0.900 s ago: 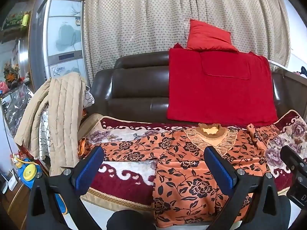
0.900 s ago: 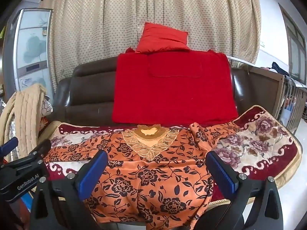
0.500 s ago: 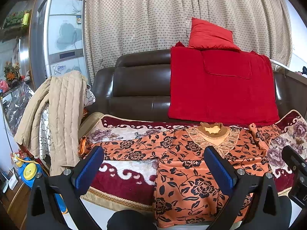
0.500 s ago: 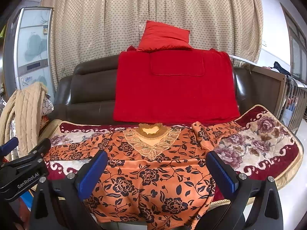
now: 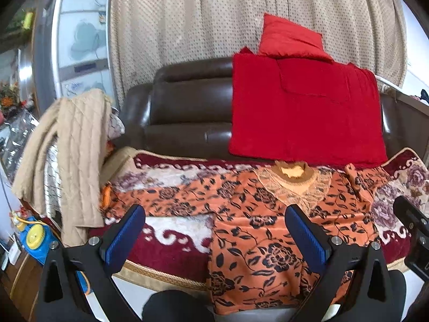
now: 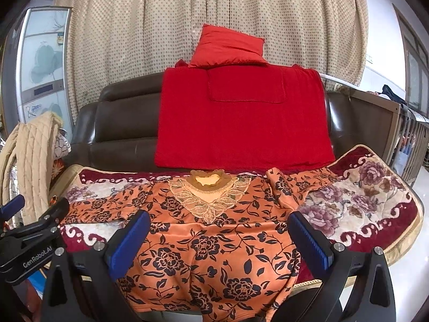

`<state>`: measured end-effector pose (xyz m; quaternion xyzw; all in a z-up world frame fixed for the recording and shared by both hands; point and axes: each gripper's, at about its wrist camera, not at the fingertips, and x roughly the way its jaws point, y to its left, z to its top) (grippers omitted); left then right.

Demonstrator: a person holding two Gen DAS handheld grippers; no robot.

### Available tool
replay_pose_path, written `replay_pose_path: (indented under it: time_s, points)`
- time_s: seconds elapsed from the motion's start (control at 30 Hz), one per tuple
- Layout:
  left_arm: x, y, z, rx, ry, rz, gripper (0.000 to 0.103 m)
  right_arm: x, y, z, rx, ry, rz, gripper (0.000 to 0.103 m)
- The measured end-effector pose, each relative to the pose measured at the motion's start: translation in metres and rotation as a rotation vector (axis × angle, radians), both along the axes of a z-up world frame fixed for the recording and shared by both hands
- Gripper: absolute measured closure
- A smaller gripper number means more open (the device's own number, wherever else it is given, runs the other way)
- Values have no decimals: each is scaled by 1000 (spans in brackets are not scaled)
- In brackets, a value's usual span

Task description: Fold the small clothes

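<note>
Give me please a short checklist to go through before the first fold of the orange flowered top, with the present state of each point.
1. Left gripper open and empty: ok, jaws wide, nothing between them.
2. Right gripper open and empty: ok, same.
3. Orange flowered top lies spread with the lace neckline facing up: ok.
4. Sleeves laid out flat: not ok; the left sleeve lies straight, but the right sleeve is bunched and folded over.
5. Hem fully on the sofa cover: not ok, the lower part hangs over the front edge.
6. Nothing lying on the top: ok, as far as both views show.
</note>
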<state>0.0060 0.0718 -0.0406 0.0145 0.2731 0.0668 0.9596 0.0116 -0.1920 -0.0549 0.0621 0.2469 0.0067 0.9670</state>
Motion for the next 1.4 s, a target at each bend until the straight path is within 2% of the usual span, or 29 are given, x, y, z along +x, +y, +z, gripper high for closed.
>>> replay_pose_path:
  time_s: [0.1, 0.23, 0.57, 0.9, 1.4]
  points:
    - [10, -1, -9, -13, 35, -12, 0, 7, -4, -4, 1, 24, -10, 0]
    - [18, -8, -14, -3, 40, -17, 0, 18, -9, -12, 13, 52, -29, 0]
    - [57, -19, -16, -34, 71, -56, 0, 51, -17, -26, 54, 41, -45, 0]
    - [102, -41, -17, 4, 67, -55, 0, 93, -40, -42, 58, 76, -89, 0]
    - [114, -46, -20, 10, 67, -55, 0, 112, -49, -48, 52, 88, -107, 0]
